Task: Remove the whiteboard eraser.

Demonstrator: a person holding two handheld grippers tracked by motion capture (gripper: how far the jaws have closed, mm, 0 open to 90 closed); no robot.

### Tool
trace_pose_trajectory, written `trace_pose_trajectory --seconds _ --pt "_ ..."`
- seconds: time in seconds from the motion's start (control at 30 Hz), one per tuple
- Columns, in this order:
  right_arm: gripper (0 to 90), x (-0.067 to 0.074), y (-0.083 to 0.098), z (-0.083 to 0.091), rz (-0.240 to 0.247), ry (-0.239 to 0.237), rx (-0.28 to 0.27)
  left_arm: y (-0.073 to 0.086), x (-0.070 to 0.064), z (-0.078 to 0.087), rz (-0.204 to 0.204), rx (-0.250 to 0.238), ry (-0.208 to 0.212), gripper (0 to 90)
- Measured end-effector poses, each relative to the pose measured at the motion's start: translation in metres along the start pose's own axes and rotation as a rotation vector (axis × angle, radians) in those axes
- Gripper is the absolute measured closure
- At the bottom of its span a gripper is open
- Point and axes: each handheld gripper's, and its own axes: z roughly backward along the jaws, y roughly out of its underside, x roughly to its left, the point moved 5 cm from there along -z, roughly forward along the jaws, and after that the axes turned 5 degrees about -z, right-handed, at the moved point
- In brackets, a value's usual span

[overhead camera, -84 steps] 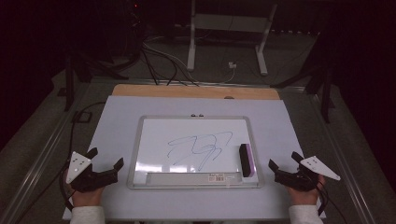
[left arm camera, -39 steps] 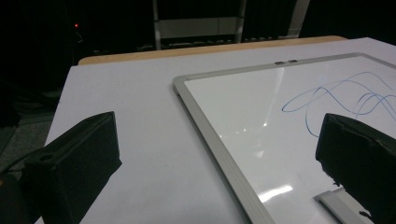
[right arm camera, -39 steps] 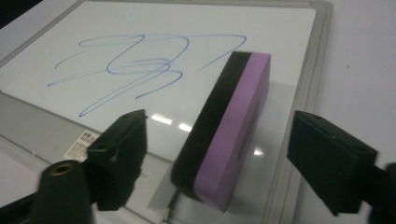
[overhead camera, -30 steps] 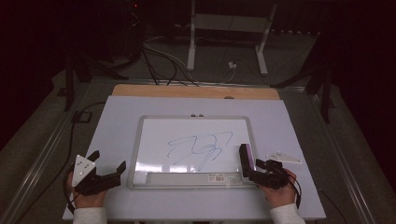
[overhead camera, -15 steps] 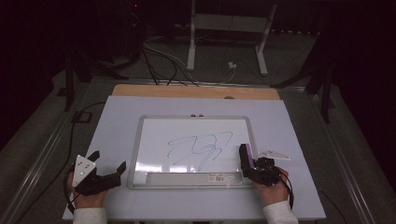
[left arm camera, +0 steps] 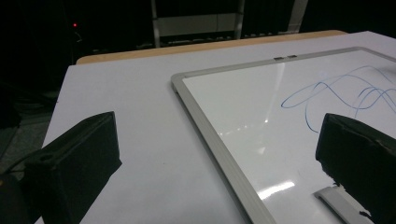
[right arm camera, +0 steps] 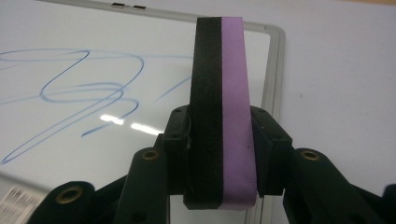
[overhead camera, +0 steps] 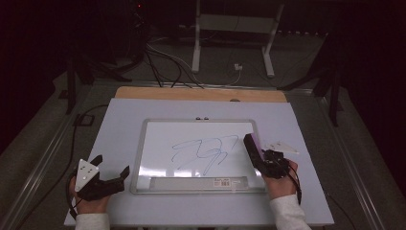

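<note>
1. One whiteboard (overhead camera: 158, 143), bearing one blue scribble (overhead camera: 203, 153)
2. One eraser (right arm camera: 222, 112), black and purple
3. Two tools: left tool (overhead camera: 111, 177), right tool (overhead camera: 261, 160)
4. One table (overhead camera: 306, 143)
5. Two hands

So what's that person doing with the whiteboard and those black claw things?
A person holds a gripper in each hand. The right gripper is clamped on a black-and-purple eraser and holds it at the right edge of the whiteboard, which has blue scribbles on it. Nothing is wiped yet. The left gripper rests open on the table, beside the board.
</note>
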Motion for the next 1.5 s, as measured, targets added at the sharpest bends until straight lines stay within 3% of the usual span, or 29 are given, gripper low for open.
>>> trace_pose_trajectory --seconds 0.2,0.6,0.7,1.0,1.4,1.5 --pt "63.4 -0.002 -0.009 -0.025 0.014 0.011 0.015 0.000 0.001 0.000 0.000 0.000 0.000 0.7" --pt "63.3 0.000 -0.012 -0.053 0.117 0.114 0.050 0.000 0.000 0.000 -0.006 0.004 0.003 0.7" --pt "63.2 0.001 -0.013 -0.055 0.133 0.135 0.049 0.001 0.000 0.000 -0.006 0.005 0.003 0.7" --pt "62.8 0.009 -0.010 -0.061 0.259 0.214 0.056 0.001 0.000 0.000 -0.005 0.003 0.004 0.7" --pt "58.4 0.021 -0.007 -0.063 0.361 0.249 0.064 0.001 0.000 0.000 -0.005 0.003 0.005 0.7" --pt "52.1 0.026 -0.005 -0.064 0.393 0.239 0.074 0.001 0.000 0.000 -0.005 0.003 0.004 0.7"
